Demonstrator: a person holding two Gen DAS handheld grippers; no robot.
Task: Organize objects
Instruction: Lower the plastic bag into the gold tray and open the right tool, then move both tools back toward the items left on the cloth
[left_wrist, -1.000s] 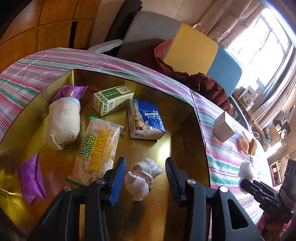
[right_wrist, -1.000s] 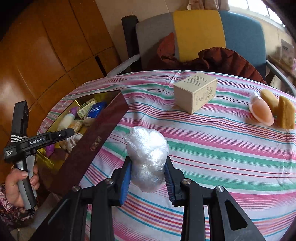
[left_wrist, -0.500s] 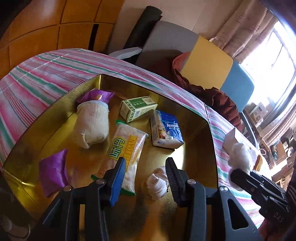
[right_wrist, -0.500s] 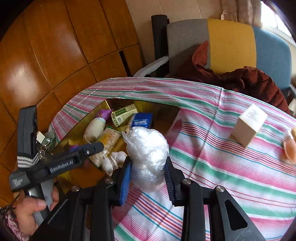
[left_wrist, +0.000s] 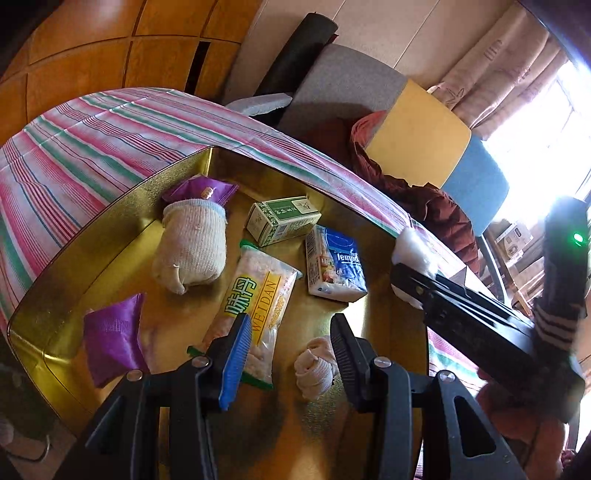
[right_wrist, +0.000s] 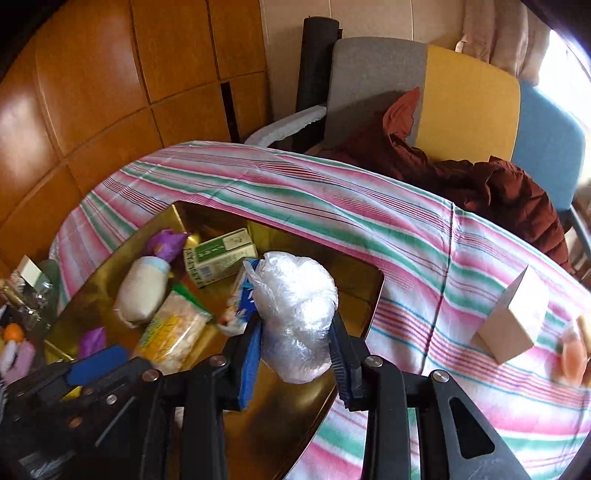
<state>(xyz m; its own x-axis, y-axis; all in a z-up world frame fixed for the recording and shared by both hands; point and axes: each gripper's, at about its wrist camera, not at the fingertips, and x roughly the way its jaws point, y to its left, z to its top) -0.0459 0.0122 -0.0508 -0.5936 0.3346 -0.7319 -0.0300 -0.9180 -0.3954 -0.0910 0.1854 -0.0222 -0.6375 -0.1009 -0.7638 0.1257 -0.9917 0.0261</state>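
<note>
Grip first: our right hand-held gripper (right_wrist: 295, 354) is closed on a crumpled clear plastic bag bundle (right_wrist: 295, 314), pinched between its blue and black pads and carried at the centre of the right wrist view, above the near right part of the shallow gold-lined box (right_wrist: 373, 280). Our left hand-held gripper (left_wrist: 291, 354) stands wide open with nothing between its jaws, low over a small knotted white cloth ball (left_wrist: 314, 373) on the box floor. Further up the frame lie a yellow-labelled snack packet (left_wrist: 258, 295), a blue tissue pack (left_wrist: 334, 266), a green carton (left_wrist: 282, 219), a white knitted sock roll (left_wrist: 192, 247) and a purple pouch (left_wrist: 110, 336).

We judge the step in hand to be carrying the bundle into the box. Next we should lower it onto bare gold floor at lower centre, clear of the left tool, then part the jaws. A beige cardboard box (right_wrist: 513, 317) waits on the striped bench (right_wrist: 424, 251).
</note>
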